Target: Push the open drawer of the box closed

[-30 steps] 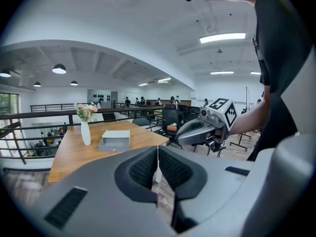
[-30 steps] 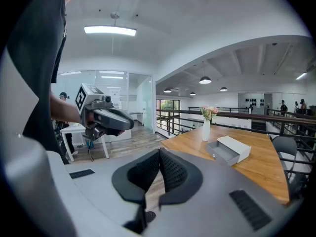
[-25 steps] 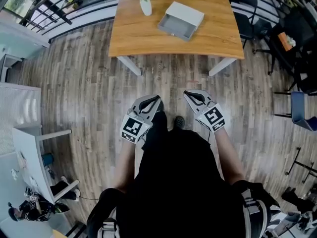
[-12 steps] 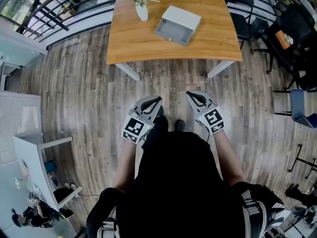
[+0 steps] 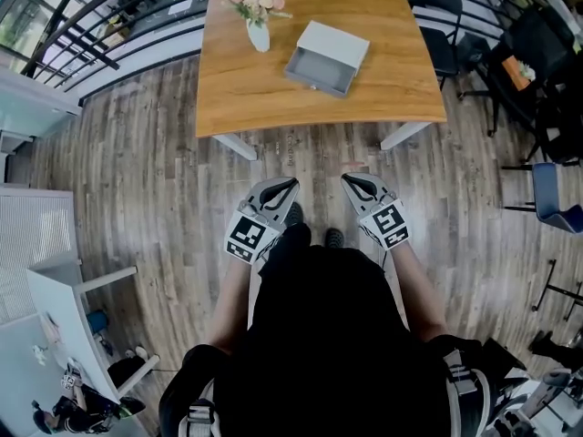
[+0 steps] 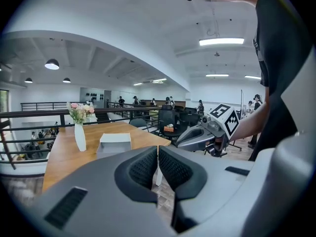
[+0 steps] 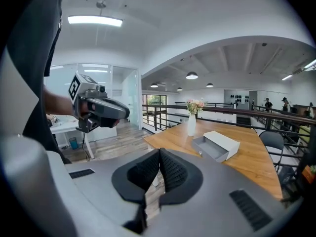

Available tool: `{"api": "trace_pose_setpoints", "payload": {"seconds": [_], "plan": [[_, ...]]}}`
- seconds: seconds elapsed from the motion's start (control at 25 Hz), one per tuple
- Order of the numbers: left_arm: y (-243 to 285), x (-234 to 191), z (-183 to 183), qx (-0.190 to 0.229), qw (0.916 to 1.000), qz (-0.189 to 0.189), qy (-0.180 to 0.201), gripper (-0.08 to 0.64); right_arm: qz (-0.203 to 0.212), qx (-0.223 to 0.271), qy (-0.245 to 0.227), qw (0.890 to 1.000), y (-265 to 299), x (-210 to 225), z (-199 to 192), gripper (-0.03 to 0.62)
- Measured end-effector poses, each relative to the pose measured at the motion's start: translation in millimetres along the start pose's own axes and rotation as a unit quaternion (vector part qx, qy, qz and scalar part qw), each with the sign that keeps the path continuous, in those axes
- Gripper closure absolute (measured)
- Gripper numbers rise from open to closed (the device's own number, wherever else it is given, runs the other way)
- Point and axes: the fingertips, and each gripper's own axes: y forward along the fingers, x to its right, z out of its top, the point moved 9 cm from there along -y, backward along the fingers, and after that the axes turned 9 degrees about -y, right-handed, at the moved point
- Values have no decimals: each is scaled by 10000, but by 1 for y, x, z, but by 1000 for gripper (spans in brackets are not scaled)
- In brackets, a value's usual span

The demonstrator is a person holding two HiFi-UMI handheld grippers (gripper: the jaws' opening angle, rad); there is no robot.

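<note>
Evidently light and rigid, the small grey box [image 5: 341, 38] sits on the wooden counter [image 5: 246, 94] beside a flower vase [image 5: 259, 35], with its drawer [image 5: 314, 70] pulled out toward the person. A flat push on the drawer front should close it, though the box may skid. The left gripper [image 5: 288, 186] and right gripper [image 5: 350, 180] hang well short of it, fingers pressed together on nothing.

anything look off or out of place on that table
Only the box: its drawer stands pulled out, and the box sits at an angle to the table edge. The vase is upright, and nothing looks spilled.
</note>
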Motion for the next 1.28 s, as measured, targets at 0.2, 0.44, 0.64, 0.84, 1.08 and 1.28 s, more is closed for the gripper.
{"api": "trace_pose_setpoints", "payload": {"seconds": [0.2,0.44,0.64,0.84,1.08,1.28], "plan": [[4,-38,8,-12,10000,-85,-7,531,-5,-72,-10,10000,33,8,10,577],[3,-80,16,40,9997,-220,22,531,-28,-190,-12,9998,69,6,24,577],[3,-114,17,10,9993,-363,64,531,-150,-280,102,9994,98,4,24,575],[0,-141,18,-53,9986,-511,116,531,-387,-335,276,9983,118,4,24,577],[-3,-162,17,-64,9979,-614,197,531,-543,-373,417,9970,138,-2,21,577],[-11,-171,9,-130,9979,-624,142,531,-567,-432,471,9963,150,-7,15,577]]}}
